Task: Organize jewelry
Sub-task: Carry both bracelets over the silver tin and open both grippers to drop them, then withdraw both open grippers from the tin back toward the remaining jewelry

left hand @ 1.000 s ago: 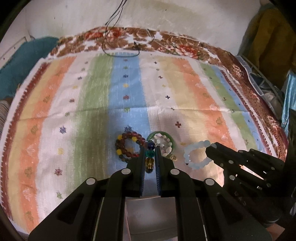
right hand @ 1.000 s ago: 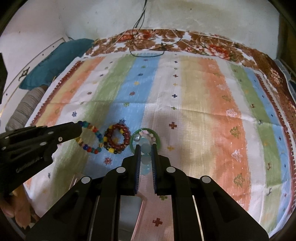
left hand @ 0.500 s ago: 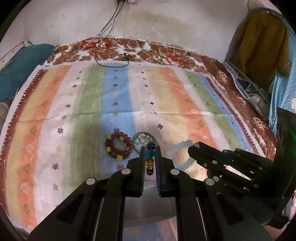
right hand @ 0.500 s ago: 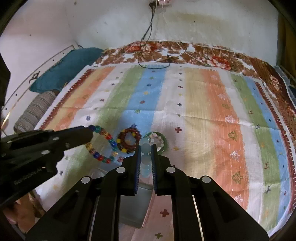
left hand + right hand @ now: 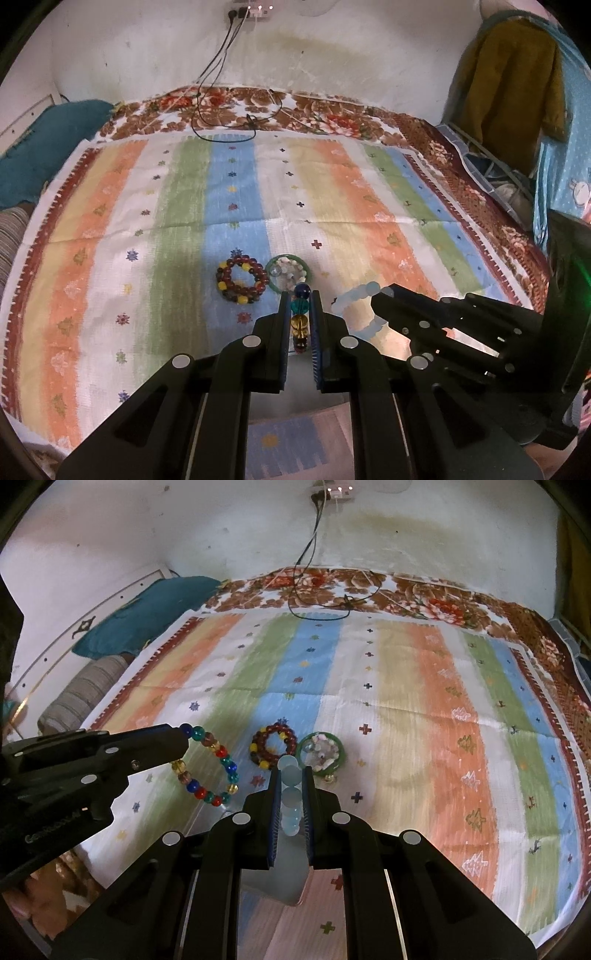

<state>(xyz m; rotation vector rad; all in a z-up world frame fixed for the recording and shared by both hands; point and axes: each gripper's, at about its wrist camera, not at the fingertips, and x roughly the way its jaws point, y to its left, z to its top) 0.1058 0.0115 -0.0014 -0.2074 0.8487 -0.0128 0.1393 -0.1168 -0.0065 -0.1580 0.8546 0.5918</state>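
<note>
My left gripper is shut on a multicoloured glass bead bracelet, whose full loop hangs from the tips in the right wrist view. Pale blue beads fill my right gripper, which is shut on a light blue bead bracelet; its loop shows in the left wrist view beside the right gripper's fingers. Both bracelets hang above the striped cloth. A dark red and yellow bead bracelet and a green bangle ringing small pale pieces lie on the cloth just beyond the tips.
The striped cloth covers a bed with a brown floral blanket at the far edge. Black cables run down from a wall socket. A teal pillow and a striped bolster lie at the left. Clothes hang at the right.
Both grippers have pulled back and risen with their bracelets, so more of the cloth, wall and socket shows. The red bracelet and green bangle stayed on the cloth.
</note>
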